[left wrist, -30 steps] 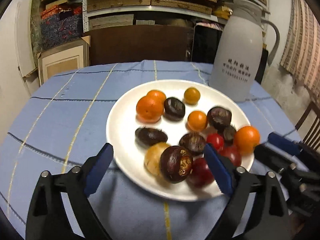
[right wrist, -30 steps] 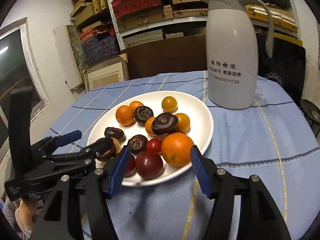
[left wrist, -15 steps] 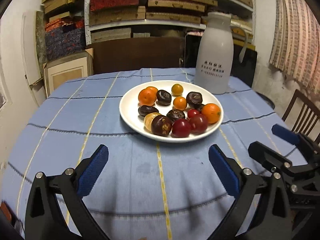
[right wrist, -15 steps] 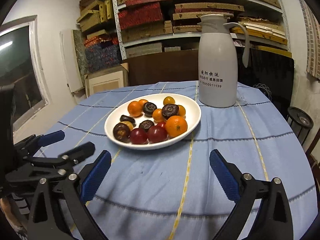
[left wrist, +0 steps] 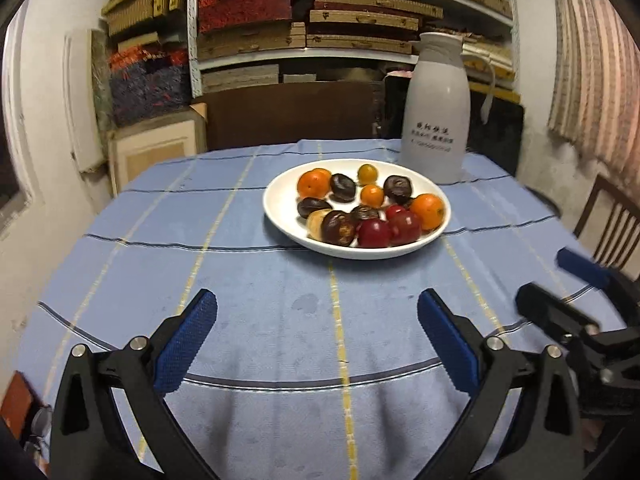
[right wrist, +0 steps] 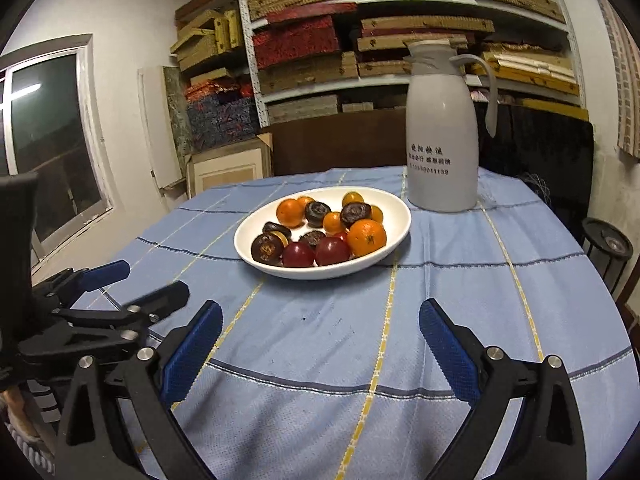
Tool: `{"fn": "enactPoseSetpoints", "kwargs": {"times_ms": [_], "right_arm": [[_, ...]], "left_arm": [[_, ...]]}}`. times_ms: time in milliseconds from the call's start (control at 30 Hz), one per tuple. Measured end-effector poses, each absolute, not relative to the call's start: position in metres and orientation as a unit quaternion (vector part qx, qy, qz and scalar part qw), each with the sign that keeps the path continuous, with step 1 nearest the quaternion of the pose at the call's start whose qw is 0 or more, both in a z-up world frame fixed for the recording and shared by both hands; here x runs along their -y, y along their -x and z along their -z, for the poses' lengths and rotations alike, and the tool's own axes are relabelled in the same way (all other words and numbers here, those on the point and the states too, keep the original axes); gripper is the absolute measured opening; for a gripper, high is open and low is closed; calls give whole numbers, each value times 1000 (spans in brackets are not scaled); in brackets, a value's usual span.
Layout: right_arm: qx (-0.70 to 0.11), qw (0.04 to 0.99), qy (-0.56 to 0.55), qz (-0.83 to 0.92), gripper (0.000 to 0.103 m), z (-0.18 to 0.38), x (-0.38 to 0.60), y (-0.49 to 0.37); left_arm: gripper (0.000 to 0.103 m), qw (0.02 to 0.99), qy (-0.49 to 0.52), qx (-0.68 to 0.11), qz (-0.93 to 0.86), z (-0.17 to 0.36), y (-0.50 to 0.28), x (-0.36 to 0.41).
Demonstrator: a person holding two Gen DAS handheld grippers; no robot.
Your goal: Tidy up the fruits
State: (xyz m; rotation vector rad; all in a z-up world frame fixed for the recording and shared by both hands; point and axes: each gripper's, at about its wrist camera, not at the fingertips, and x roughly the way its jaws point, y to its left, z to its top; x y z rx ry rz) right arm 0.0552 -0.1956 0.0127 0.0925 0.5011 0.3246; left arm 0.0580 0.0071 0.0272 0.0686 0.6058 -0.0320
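A white plate sits mid-table on the blue cloth. It holds several fruits: oranges, dark brown fruits, red ones and small yellow-orange ones. My left gripper is open and empty, well short of the plate. My right gripper is open and empty, also short of the plate. Each gripper shows at the edge of the other's view: the right and the left.
A tall white thermos jug stands just behind the plate to the right. Shelves of boxes fill the back wall. A wooden chair is at the table's right edge. A window is on the left.
Both grippers have pulled back from the plate toward the table's near edge. A second ago their open fingers flanked fruits at the plate's front; now they are empty and far from it.
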Motion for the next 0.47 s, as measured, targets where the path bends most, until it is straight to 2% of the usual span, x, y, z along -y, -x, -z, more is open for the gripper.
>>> {"fn": "enactPoseSetpoints", "kwargs": {"times_ms": [467], "right_arm": [[-250, 955, -65, -143, 99, -14, 204, -55]], "left_arm": [[99, 955, -46, -294, 4, -28, -56, -6]]}}
